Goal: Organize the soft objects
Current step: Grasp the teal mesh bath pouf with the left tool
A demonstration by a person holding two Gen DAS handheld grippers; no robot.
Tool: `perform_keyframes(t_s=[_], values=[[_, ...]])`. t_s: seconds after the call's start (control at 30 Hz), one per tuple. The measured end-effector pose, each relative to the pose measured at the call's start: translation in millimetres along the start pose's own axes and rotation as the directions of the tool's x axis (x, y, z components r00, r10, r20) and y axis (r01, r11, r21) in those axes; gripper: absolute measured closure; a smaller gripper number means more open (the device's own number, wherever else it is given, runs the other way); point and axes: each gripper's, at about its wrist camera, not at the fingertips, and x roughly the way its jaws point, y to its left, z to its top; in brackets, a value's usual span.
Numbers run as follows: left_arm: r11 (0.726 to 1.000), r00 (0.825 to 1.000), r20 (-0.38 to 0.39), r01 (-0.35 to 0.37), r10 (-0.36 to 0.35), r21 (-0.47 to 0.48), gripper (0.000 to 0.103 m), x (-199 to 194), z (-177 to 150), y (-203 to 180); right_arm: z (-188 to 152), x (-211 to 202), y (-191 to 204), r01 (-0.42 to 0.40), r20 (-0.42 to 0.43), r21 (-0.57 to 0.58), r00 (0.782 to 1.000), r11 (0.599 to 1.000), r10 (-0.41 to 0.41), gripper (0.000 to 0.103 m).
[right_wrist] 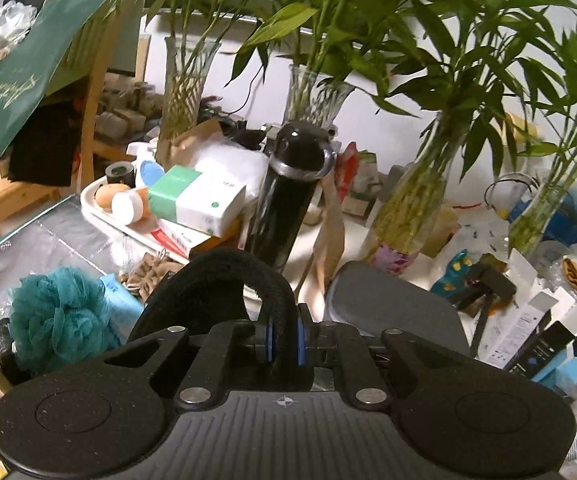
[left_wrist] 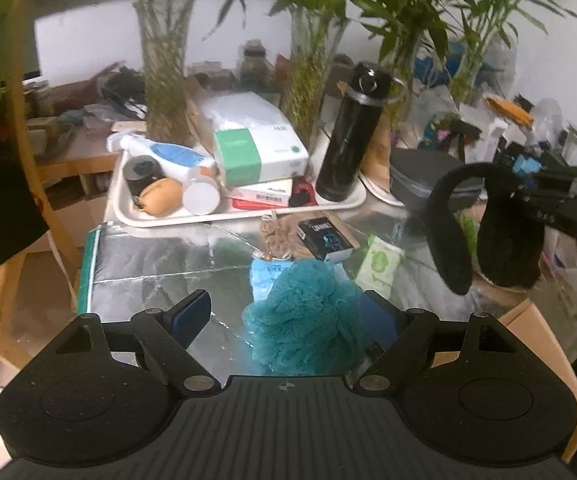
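Note:
A teal mesh bath sponge (left_wrist: 306, 316) lies on the silver foil-covered table (left_wrist: 160, 264), between the spread fingers of my left gripper (left_wrist: 288, 320), which is open around it; it touches the right finger. It also shows in the right wrist view (right_wrist: 58, 316). My right gripper (right_wrist: 283, 342) is shut on the band of black fuzzy earmuffs (right_wrist: 224, 280) and holds them in the air. In the left wrist view the earmuffs (left_wrist: 484, 236) hang from the right gripper (left_wrist: 516, 196) at the right, above the table.
A white tray (left_wrist: 244, 216) holds a black bottle (left_wrist: 352, 136), tissue box (left_wrist: 256, 152), spray bottle and small items. Glass vases of bamboo (left_wrist: 166, 76) stand behind. A dark card box (left_wrist: 324, 238), green packet (left_wrist: 380, 264), grey case (right_wrist: 388, 304) and cardboard box (left_wrist: 544, 344) lie nearby.

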Motion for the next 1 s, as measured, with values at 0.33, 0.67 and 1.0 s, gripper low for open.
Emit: perform_keyframes(t_s=[0.33, 0.67, 1.0], values=[[0.996, 0.987, -0.135, 0.080, -0.083, -0.028, 0.021, 54.7, 18.2, 11.0, 4.2, -17.1, -17.4, -0.058, 0.014, 0.106, 0.998, 0.993, 0.057, 0.090], [0.975, 0.900, -0.380, 0.179, -0.215, -0.129, 0.022, 118.5, 32.9, 32.8, 2.9, -34.0, -28.0, -0.085, 0.033, 0.133, 0.996, 0.987, 0.082, 0.090], [0.935, 0.827, -0.457, 0.217, -0.328, -0.280, 0.071, 161.0, 25.7, 46.4, 3.1, -49.9, -33.8, -0.104, 0.061, 0.146, 0.994, 0.984, 0.096, 0.090]])
